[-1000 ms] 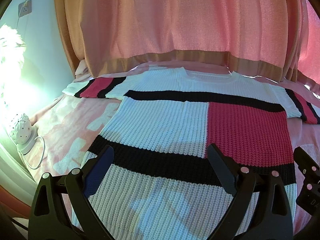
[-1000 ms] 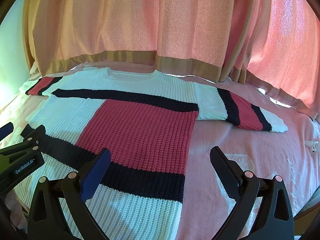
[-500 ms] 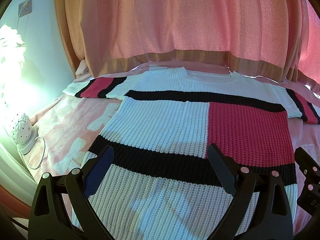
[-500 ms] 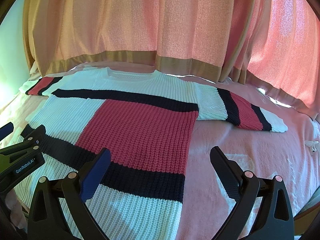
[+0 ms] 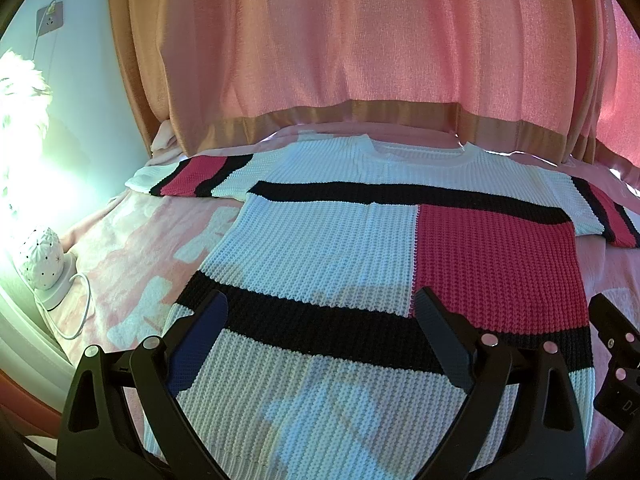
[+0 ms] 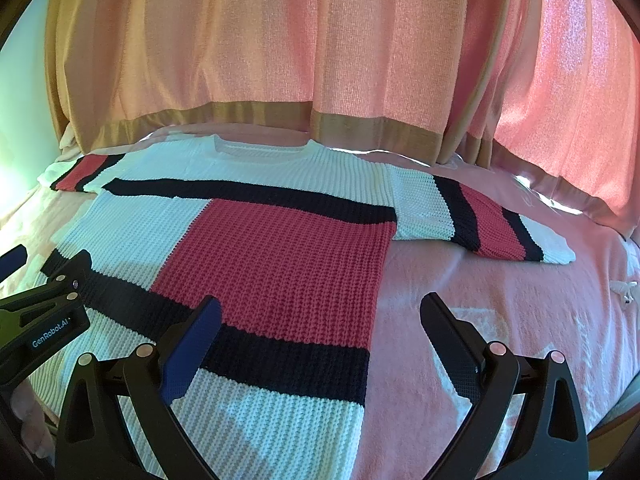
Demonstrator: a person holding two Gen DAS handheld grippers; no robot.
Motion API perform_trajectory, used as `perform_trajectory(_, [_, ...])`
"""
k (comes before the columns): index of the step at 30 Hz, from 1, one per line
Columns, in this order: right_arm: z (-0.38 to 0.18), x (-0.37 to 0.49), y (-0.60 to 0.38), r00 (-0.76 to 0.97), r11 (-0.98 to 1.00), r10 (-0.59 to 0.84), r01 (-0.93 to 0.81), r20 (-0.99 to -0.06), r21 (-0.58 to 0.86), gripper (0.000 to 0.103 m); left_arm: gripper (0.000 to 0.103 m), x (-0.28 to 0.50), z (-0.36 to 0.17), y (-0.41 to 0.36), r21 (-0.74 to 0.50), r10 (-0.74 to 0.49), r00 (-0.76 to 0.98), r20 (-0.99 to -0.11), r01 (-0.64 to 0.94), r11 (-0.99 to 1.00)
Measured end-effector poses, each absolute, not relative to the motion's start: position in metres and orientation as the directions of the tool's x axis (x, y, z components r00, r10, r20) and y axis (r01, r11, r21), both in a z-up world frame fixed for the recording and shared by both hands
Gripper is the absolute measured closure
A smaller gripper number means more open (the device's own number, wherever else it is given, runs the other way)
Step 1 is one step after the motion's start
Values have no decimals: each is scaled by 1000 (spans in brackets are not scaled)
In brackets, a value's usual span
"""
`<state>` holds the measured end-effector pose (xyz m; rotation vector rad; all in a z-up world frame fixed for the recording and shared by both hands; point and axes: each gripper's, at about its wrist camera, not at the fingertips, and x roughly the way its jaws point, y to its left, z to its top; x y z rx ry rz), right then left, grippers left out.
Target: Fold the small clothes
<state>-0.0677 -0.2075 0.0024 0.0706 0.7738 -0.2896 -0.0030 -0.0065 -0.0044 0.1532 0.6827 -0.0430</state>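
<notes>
A knitted short-sleeved sweater (image 5: pixel 332 248) (image 6: pixel 280 256) in white, black and red blocks lies flat and spread out on a pink bed cover (image 6: pixel 500 312), neckline toward the curtain. My left gripper (image 5: pixel 320 308) hovers open above the hem's left half, nothing between its fingers. My right gripper (image 6: pixel 320 312) is open over the sweater's lower right corner, its right finger (image 6: pixel 452 340) above bare cover. Both sleeves (image 5: pixel 196 176) (image 6: pixel 480 220) lie stretched out sideways. The left gripper's body (image 6: pixel 44 312) shows at the left edge of the right wrist view.
Pink and tan curtains (image 5: pixel 360 60) hang right behind the bed. A white dotted lamp (image 5: pixel 42 248) with a cord stands on a ledge at the left, below a wall socket (image 5: pixel 50 18). A small white object (image 6: pixel 624 292) lies on the cover at the right.
</notes>
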Motion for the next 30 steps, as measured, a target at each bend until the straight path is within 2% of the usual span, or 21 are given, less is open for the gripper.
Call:
perform_trajectory(14, [4,-66,-209,679,958,-235,284,-696,-46,5,11,-2,-4,-7,127,12,777,-629,87,988])
perform_trajectory(18, [15,-67,-236,696,947,-259,318,-669,-36,5,11,1,4,-7,124,13,783,-622,82,989])
perform_trajectory(22, [38,-69,-320,686,903,-250,419,-684,90,6,10,15,34,-5,62,-42,779,-625,104,993])
perform_trajectory(24, [49,-72,-377,677,861,-294,495,-675,121,6,9,28,54,-6,22,-84,786,-613,123,992])
perform_trajectory(28, [39,-70,-481,635,797,-280,572,-720,195,6,7,50,76,-26,66,-85,829,-552,145,987])
perform_trajectory(30, [17,-73,-530,618,742,-248,616,-746,263,11,7,61,73,-36,71,-88,843,-531,147,987])
